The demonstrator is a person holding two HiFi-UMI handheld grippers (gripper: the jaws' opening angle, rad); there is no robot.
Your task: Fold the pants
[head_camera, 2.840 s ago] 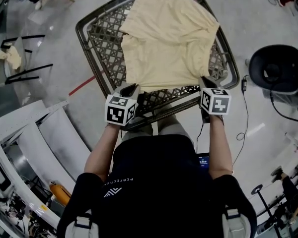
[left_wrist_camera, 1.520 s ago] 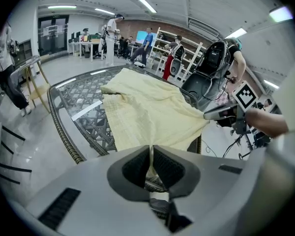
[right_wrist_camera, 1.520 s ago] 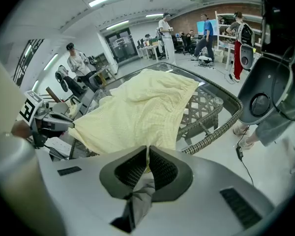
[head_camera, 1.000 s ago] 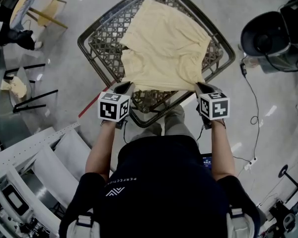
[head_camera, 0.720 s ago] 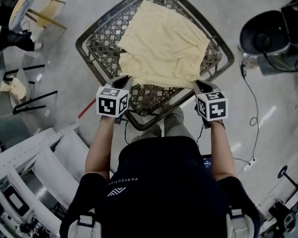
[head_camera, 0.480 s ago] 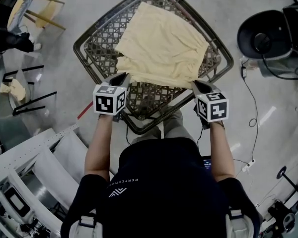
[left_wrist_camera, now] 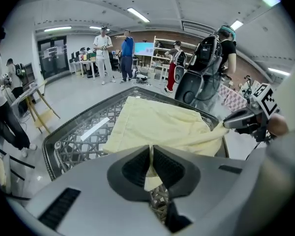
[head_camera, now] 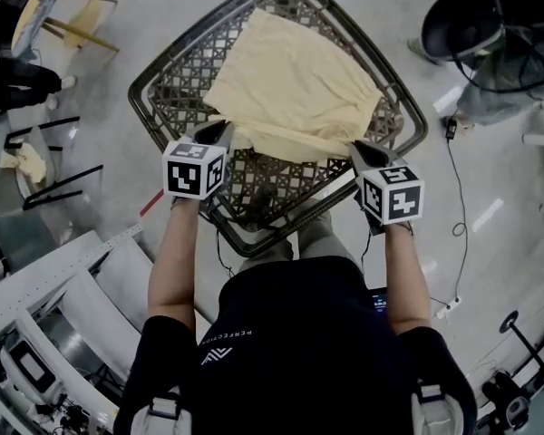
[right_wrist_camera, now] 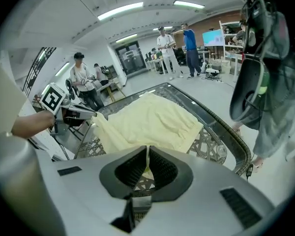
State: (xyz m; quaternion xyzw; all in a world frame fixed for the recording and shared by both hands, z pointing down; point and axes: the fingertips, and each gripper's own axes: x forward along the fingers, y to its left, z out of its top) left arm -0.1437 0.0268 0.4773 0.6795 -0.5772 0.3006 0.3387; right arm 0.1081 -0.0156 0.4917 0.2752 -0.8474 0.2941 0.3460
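Head view: the pale yellow cloth pants (head_camera: 290,84) lie spread over a square table with a dark woven lattice top and a dark rounded rim (head_camera: 141,69). The far part of the pants rests flat on the lattice. The near edge is stretched between the two grippers, with soft creases running toward the right corner. The left gripper (head_camera: 220,134) pinches the near left corner of the pants and the right gripper (head_camera: 357,149) pinches the near right corner. The two grippers are well apart, over the near half of the table.

Left gripper view: the dark ribbed jaws stand almost together, with a thin strip of yellow cloth clamped between them. Beyond them the fabric lies across the lattice, and its near edge runs to the right gripper.

Right gripper view: its jaws are likewise nearly closed on a thin fold of the yellow cloth. The fabric fans out from there onto the table, smooth in the middle and gathered at the right edge.
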